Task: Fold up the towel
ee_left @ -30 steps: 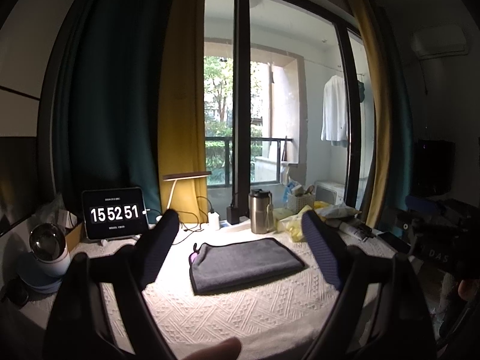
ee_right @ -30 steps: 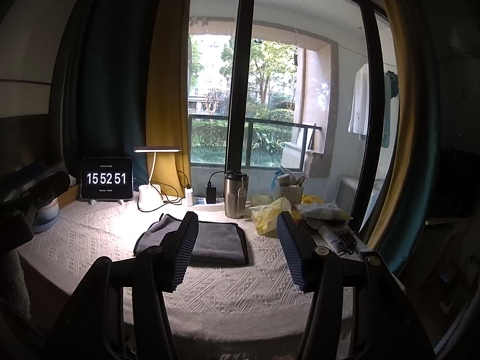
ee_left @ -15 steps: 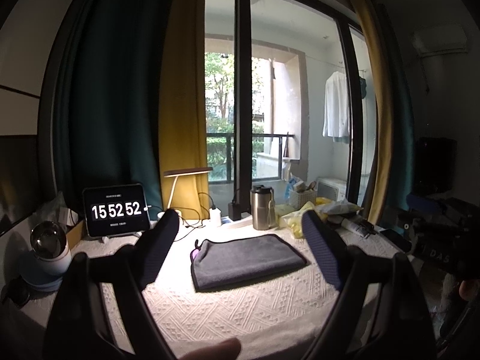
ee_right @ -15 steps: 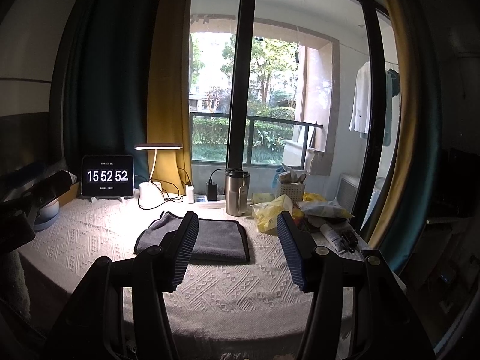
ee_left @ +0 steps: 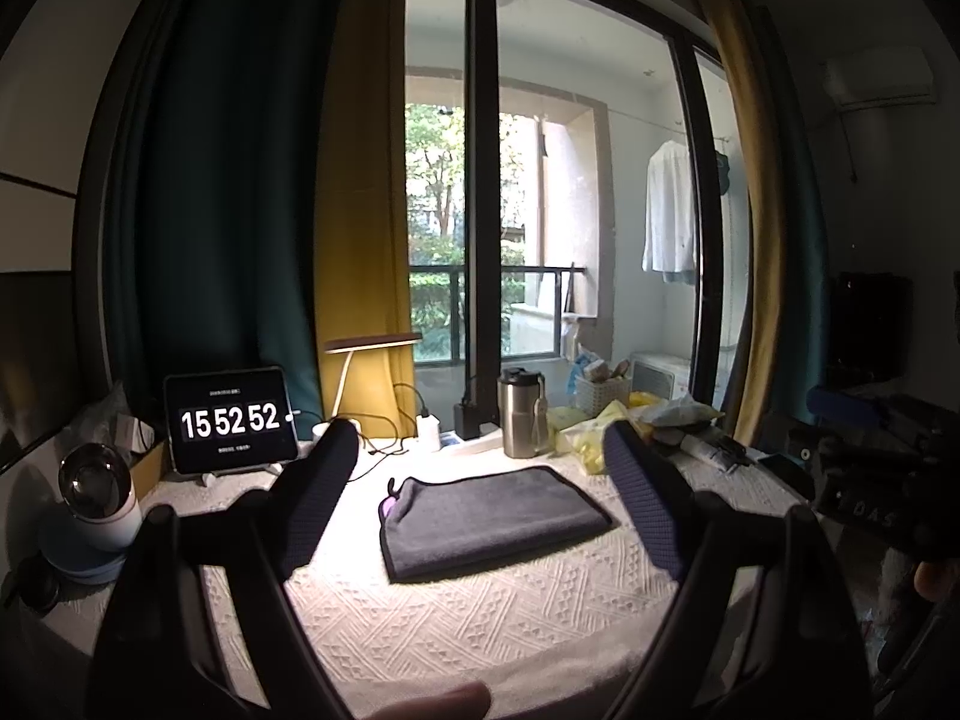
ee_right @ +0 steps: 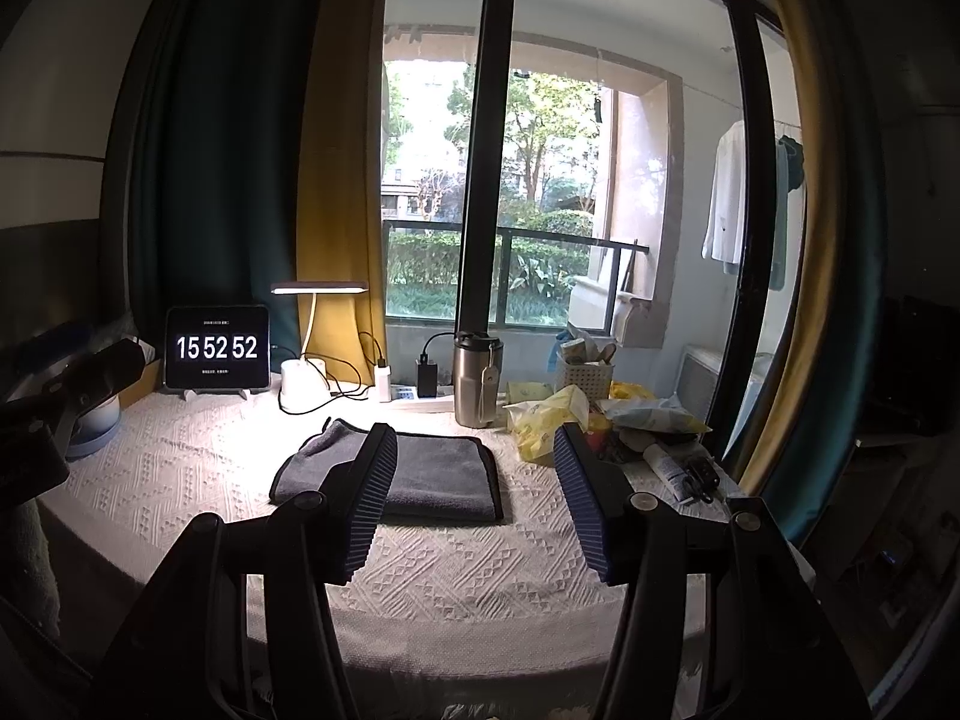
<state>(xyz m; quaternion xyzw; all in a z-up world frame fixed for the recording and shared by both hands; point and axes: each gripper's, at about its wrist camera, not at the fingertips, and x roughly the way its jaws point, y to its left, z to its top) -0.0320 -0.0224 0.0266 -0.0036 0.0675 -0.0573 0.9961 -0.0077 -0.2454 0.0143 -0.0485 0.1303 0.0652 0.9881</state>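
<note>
A dark grey towel lies folded flat on the white textured tablecloth, with a small pink tag at its left edge. It also shows in the right wrist view, partly behind the left finger. My left gripper is open and empty, held above the near side of the table, short of the towel. My right gripper is open and empty, also above the near edge, apart from the towel. The other gripper shows at the far right of the left wrist view.
At the back stand a tablet clock, a desk lamp, a steel tumbler, chargers and cables. Yellow bags and clutter sit at the right. A white round device sits at the left.
Both grippers stayed open and nearly still, with only a slight shift in view. The clock went from 15 52 51 to 15 52 52.
</note>
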